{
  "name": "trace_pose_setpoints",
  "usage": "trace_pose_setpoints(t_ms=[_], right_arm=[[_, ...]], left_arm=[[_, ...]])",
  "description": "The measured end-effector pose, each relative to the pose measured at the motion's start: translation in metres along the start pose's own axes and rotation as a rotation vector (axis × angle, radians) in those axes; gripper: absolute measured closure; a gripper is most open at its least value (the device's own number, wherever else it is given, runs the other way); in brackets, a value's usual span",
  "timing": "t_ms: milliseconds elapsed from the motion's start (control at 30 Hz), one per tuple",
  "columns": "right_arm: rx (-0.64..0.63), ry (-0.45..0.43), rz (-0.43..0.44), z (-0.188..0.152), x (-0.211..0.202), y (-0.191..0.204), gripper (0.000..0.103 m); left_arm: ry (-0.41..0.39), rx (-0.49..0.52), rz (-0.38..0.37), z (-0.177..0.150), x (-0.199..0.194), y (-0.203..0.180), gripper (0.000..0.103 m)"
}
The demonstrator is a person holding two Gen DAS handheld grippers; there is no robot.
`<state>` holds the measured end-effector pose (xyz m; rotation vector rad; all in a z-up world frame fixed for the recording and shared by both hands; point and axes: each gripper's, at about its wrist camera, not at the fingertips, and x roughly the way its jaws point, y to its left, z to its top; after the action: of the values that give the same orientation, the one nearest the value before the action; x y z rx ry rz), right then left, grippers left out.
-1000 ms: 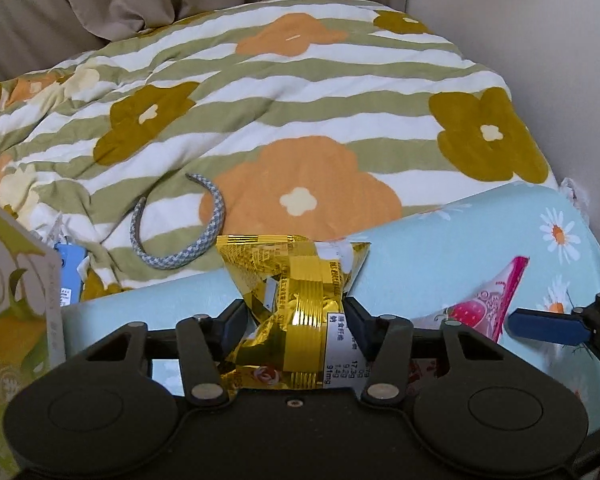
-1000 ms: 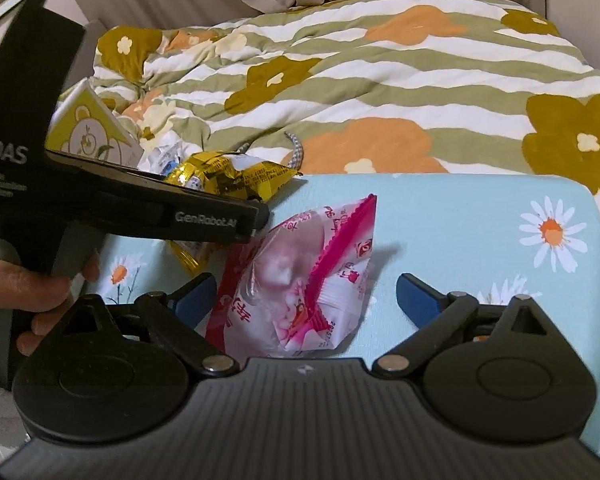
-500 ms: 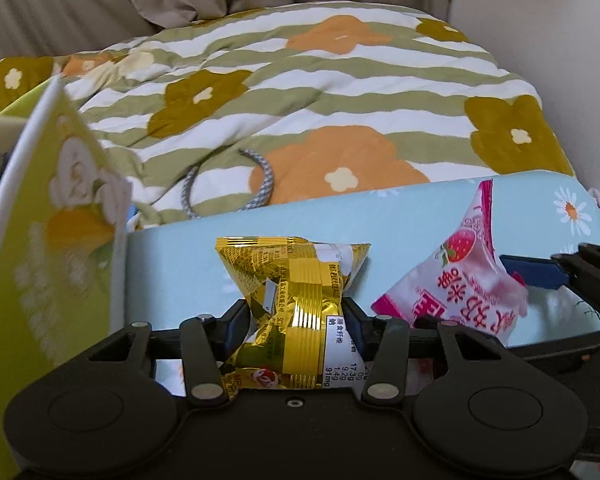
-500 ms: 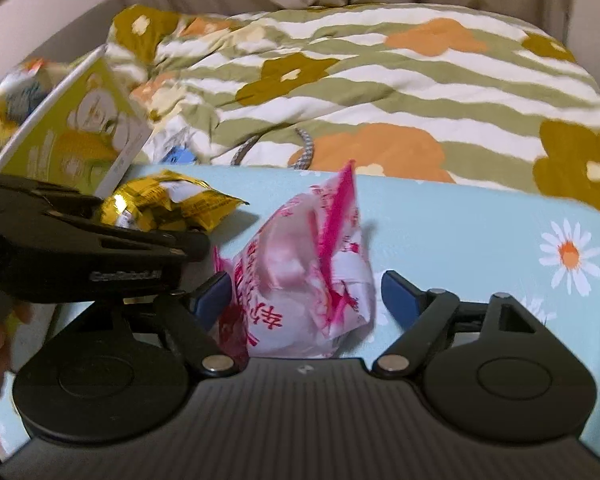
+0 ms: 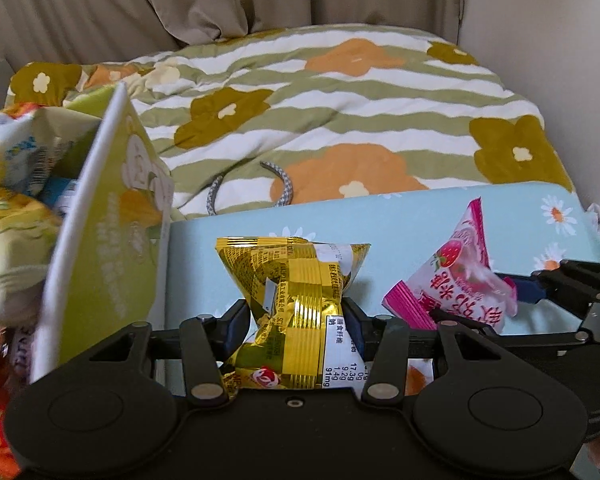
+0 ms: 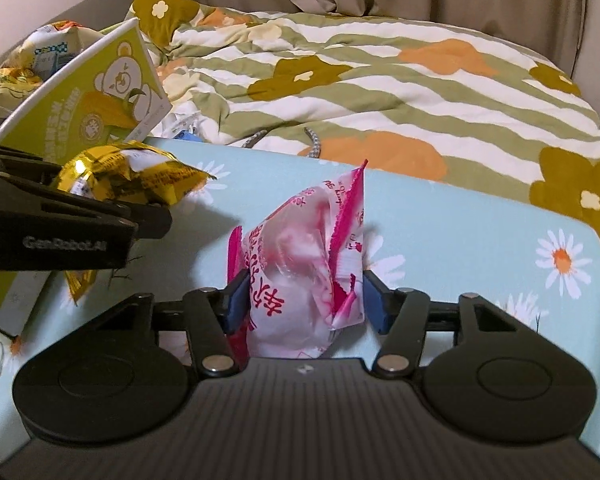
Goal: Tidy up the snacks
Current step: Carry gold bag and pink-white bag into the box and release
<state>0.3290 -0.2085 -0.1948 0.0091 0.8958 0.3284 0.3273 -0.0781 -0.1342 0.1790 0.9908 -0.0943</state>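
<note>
Pinching a gold snack packet (image 5: 296,304) around its middle, the left gripper (image 5: 296,318) has its jaws pressed into the foil so the packet is waisted like a bow; its long axis runs from the camera toward twelve o'clock, with the flared crimped end pointing away over the blue surface. In the right wrist view the same packet (image 6: 132,178) sits at about ten o'clock, lifted clear of the surface, crimped end toward three o'clock.

The right gripper (image 6: 302,300) is closing its jaws on a pink strawberry packet (image 6: 300,264), which stands between the blue pads (image 6: 236,300); they touch its sides. Its long axis is nearly upright, one pink sealed edge pointing to twelve o'clock.

Both packets are over a pale blue daisy-print cover (image 6: 480,240) on a flat board. Beyond it, from eleven to two o'clock, lies a quilt (image 6: 380,92) striped green and white with orange and olive flowers, a grey braided loop (image 5: 252,190) on it, and beige curtains (image 5: 220,0) behind.

At nine o'clock in the left view stands an open green carton (image 5: 100,240) with a bear on its side; inside are several blurred snack bags (image 5: 16,200).
</note>
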Motion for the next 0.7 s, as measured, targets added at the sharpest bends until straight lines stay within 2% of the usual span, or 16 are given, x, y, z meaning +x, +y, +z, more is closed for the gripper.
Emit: trace_pose_setpoints(t_ms=[67,400,700], right_arm=[[0.009,-0.006,0.001,-0.002,-0.007,0.001,0.036],[0.005,-0.083,0.017,0.001,-0.063,0.021,0.037],[-0.027,-0.167,0.1,0.019,-0.126,0.069,0.037]], left_arm=[[-0.014,-0.004,0.001,-0.003,-0.012,0.0,0.05],[-0.143,-0.034,0.004,-0.016,-0.094,0.007,0.05],[-0.234,-0.119,0.042,-0.034,-0.158,0.051,0.05]])
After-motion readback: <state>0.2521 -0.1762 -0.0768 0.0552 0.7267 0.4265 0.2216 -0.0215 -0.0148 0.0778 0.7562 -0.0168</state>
